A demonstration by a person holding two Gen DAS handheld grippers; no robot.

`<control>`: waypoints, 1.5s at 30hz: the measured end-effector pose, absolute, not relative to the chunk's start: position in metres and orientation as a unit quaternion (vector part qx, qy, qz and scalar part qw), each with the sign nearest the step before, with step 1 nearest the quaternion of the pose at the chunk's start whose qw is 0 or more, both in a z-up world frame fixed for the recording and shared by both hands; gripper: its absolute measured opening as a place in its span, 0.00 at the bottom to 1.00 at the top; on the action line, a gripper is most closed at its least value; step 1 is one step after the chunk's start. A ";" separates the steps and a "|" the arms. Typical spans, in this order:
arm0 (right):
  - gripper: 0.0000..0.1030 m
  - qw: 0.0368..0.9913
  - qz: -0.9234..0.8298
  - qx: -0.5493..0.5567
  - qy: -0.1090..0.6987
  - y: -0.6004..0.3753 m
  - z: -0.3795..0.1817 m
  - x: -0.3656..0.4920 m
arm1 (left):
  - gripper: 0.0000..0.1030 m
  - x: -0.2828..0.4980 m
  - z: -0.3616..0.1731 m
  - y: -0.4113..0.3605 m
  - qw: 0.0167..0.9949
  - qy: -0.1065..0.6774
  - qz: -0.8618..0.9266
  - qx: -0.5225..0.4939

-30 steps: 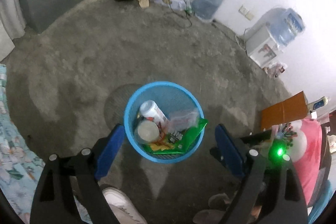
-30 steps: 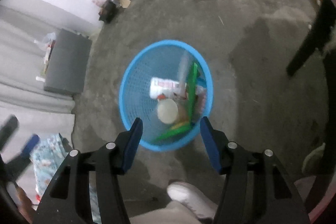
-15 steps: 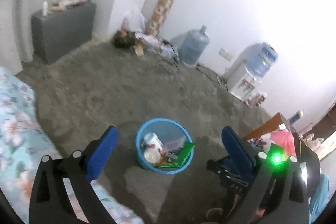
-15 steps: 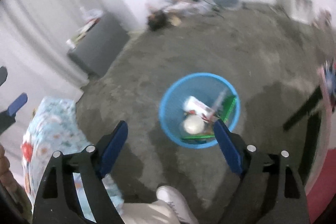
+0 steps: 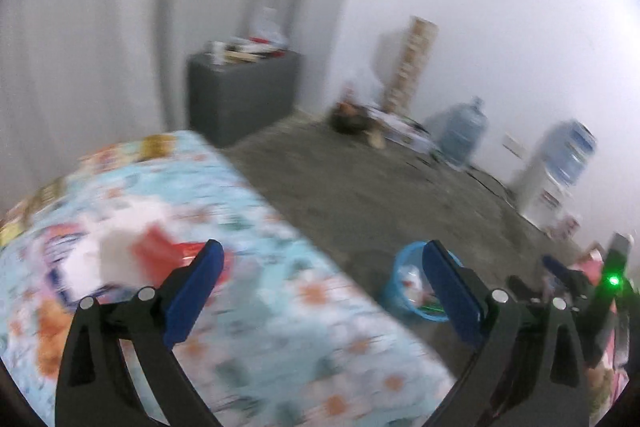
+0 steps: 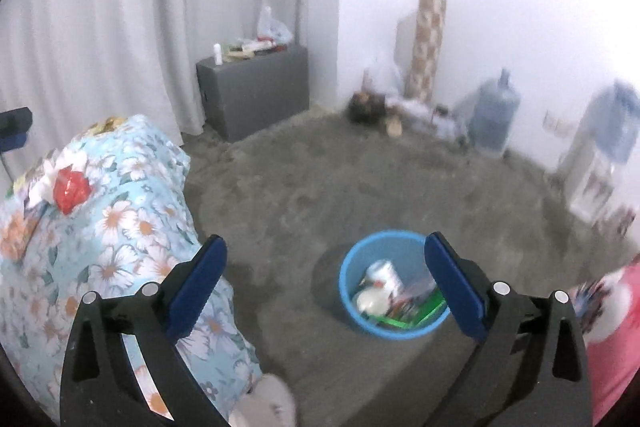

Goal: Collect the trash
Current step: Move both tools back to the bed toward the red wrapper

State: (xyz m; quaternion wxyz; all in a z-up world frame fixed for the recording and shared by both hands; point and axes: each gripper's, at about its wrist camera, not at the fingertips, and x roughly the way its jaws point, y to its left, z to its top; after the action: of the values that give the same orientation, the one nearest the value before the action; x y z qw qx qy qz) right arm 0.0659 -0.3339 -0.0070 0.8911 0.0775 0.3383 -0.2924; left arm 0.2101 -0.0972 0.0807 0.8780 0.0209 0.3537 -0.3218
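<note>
Both the left gripper [image 5: 322, 287] and right gripper [image 6: 324, 283] gape wide, empty, the right just widened. A floral bed [image 6: 120, 219] flanks the blue bin [image 6: 362, 323]; a red wrapper [image 6: 71, 189] lies on it.

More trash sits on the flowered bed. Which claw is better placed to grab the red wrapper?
Probably left: its open claw looks onto the bed beside the red wrapper; the right claw faces the bin.

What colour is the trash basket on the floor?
Blue. The basket shows best in the right wrist view, with trash inside.
</note>
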 end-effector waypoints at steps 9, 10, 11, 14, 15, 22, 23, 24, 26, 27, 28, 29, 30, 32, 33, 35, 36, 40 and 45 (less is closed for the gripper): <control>0.92 0.921 -0.211 0.055 0.324 -0.286 0.015 0.090 | 0.95 0.206 0.079 0.014 0.899 0.353 -0.251 -0.063; 0.92 0.923 -0.198 0.057 0.326 -0.279 0.016 0.095 | 0.95 0.206 0.079 0.021 0.899 0.353 -0.250 -0.069; 0.92 0.924 -0.192 0.058 0.326 -0.276 0.018 0.097 | 0.95 0.205 0.076 0.030 0.898 0.355 -0.249 -0.080; 0.92 0.930 -0.191 0.049 0.311 -0.262 0.027 0.104 | 0.95 0.201 0.069 0.050 0.887 0.366 -0.260 -0.111; 0.92 0.932 -0.192 0.048 0.303 -0.257 0.031 0.105 | 0.95 0.200 0.067 0.054 0.883 0.369 -0.265 -0.118; 0.92 0.944 -0.147 0.118 0.270 -0.252 0.044 0.124 | 0.95 0.186 0.052 0.098 0.868 0.367 -0.289 -0.168; 0.92 0.943 -0.135 0.130 0.274 -0.250 0.044 0.132 | 0.95 0.186 0.050 0.104 0.867 0.366 -0.292 -0.172; 0.92 0.942 -0.118 0.140 0.283 -0.247 0.044 0.141 | 0.95 0.185 0.048 0.113 0.865 0.366 -0.294 -0.177; 0.92 0.936 -0.082 0.162 0.302 -0.241 0.042 0.159 | 0.95 0.184 0.045 0.128 0.866 0.363 -0.290 -0.186; 0.92 0.933 -0.066 0.170 0.310 -0.238 0.040 0.168 | 0.94 0.183 0.044 0.133 0.867 0.362 -0.287 -0.188; 0.92 0.930 -0.051 0.177 0.317 -0.234 0.038 0.176 | 0.94 0.184 0.043 0.139 0.868 0.362 -0.282 -0.190; 0.92 0.925 -0.035 0.183 0.330 -0.229 0.034 0.187 | 0.95 0.184 0.041 0.146 0.867 0.364 -0.278 -0.194; 0.92 0.920 -0.018 0.189 0.343 -0.224 0.030 0.197 | 0.94 0.185 0.040 0.151 0.868 0.365 -0.275 -0.197; 0.92 0.910 0.009 0.193 0.366 -0.214 0.021 0.215 | 0.95 0.184 0.037 0.160 0.869 0.365 -0.264 -0.203; 0.92 0.907 0.025 0.186 0.378 -0.205 0.016 0.228 | 0.95 0.185 0.036 0.163 0.870 0.366 -0.260 -0.205; 0.91 0.904 0.049 0.154 0.397 -0.188 0.006 0.250 | 0.94 0.186 0.035 0.168 0.872 0.368 -0.251 -0.204; 0.89 0.903 0.053 0.137 0.404 -0.182 0.002 0.258 | 0.94 0.186 0.034 0.168 0.875 0.367 -0.246 -0.199; 0.80 0.894 0.067 0.091 0.434 -0.166 -0.017 0.296 | 0.94 0.188 0.032 0.166 0.878 0.364 -0.242 -0.194; 0.73 0.877 0.076 0.120 0.459 -0.170 -0.035 0.339 | 0.94 0.202 0.031 0.147 0.875 0.375 -0.251 -0.172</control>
State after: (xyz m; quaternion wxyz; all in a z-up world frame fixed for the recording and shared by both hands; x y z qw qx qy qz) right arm 0.3394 -0.1702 -0.0352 0.8773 0.1199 0.4585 0.0758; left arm 0.2023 0.1469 0.0308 0.8755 -0.1724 0.3754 -0.2509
